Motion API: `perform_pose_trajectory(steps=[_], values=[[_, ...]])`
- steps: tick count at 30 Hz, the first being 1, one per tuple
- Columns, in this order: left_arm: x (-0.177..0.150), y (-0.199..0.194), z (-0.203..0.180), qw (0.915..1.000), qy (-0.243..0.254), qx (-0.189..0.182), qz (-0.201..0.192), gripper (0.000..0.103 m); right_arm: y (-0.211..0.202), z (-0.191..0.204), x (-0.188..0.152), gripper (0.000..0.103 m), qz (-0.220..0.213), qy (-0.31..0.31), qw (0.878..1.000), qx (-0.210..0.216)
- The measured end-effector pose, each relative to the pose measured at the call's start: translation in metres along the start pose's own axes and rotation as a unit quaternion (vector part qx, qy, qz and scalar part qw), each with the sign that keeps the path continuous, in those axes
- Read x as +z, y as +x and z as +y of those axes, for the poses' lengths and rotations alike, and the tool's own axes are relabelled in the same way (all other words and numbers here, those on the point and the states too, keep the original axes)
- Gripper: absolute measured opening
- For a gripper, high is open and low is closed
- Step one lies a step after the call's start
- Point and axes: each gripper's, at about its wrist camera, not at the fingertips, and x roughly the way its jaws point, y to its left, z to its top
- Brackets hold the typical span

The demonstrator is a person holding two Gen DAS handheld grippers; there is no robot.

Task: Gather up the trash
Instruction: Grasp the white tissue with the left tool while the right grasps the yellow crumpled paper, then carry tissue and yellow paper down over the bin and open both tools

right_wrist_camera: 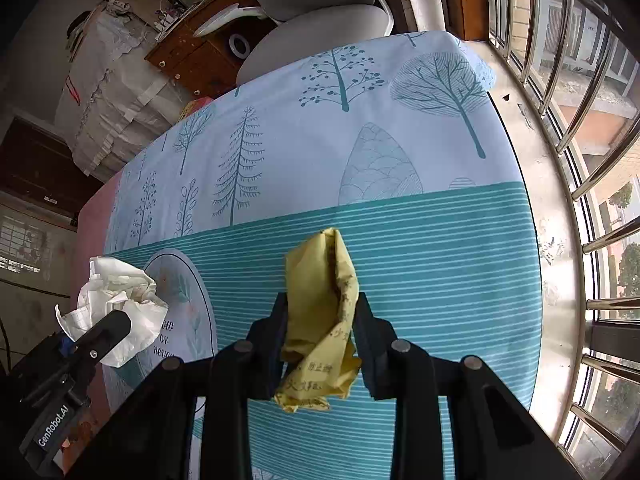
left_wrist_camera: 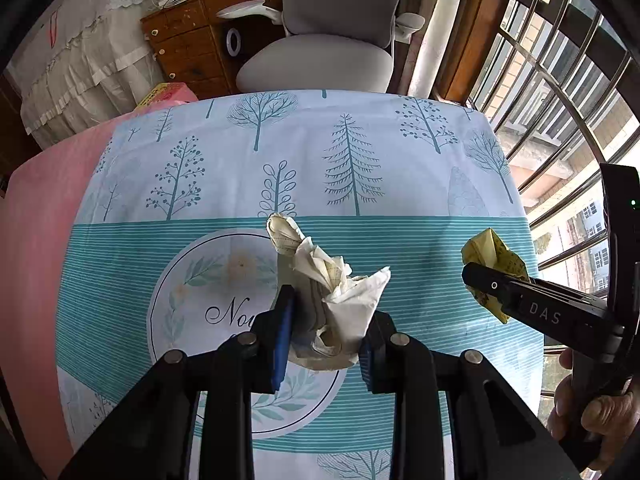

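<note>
Left wrist view: left gripper [left_wrist_camera: 326, 332] is clamping the white crumpled paper [left_wrist_camera: 332, 292] above the tablecloth [left_wrist_camera: 200, 248], jaws nearly closed, pads hiding its lower folds. To its right, right gripper [right_wrist_camera: 322, 334] is pinching the yellow crumpled paper [right_wrist_camera: 320, 320]; its print is unreadable.

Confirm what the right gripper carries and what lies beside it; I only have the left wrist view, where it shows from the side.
Observer: The right gripper is shut on the yellow paper, pinched between both fingers.
Operator: Report any print on it.
Observer: Dark printed characters run along its lower folds.
Operator: Report what borders the table on that side.
Observer: A bare metal sill runs along the tablecloth edge, below the window bars.
</note>
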Motion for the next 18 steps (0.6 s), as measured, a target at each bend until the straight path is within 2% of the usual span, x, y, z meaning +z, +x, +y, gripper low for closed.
perform_pose_trajectory(steps=[12,18], values=[[-0.083,-0.088,0.038,0.9992,0.002,-0.023,-0.032,0.026,-0.028,0.053,-0.093,0.031,0.026,-0.015,0.999,0.015],[-0.121,-0.124,0.06,0.9982,0.017,-0.026,-0.051,0.026,-0.042,0.083,-0.142,0.031,0.018,-0.021,0.999,0.019]])
